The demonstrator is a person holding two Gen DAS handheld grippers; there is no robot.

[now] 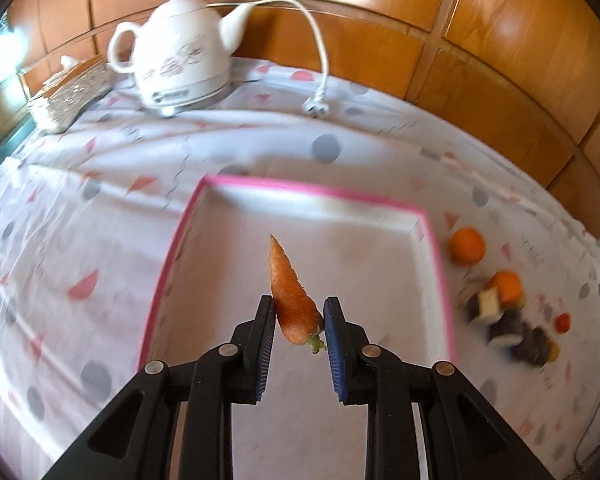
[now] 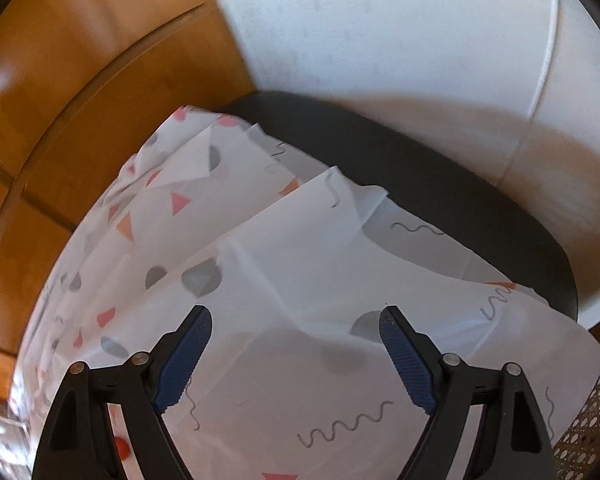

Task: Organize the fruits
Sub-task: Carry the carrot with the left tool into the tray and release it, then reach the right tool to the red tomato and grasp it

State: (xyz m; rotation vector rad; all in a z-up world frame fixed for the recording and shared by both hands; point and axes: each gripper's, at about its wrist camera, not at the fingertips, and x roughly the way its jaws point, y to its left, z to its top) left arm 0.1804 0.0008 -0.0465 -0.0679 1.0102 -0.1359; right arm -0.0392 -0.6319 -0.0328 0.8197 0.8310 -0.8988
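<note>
My left hand-held gripper (image 1: pixel 299 322) pinches a carrot (image 1: pixel 291 298) above the pink-edged box (image 1: pixel 436 248). My right hand-held gripper (image 2: pixel 296 356) is spread wide, holding nothing.

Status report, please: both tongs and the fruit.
Left tongs shut on small orange carrot, above pink-rimmed white tray. Right tongs open, empty. Nothing blocking the tray.

My left gripper (image 1: pixel 299 322) points forward and slightly down, its blue pads (image 1: pixel 265 344) closed onto a carrot (image 1: pixel 292 300) pinched between them. My right gripper (image 2: pixel 296 354) tilts downward, fingers (image 2: pixel 406 360) spread wide apart, nothing between them.
</note>
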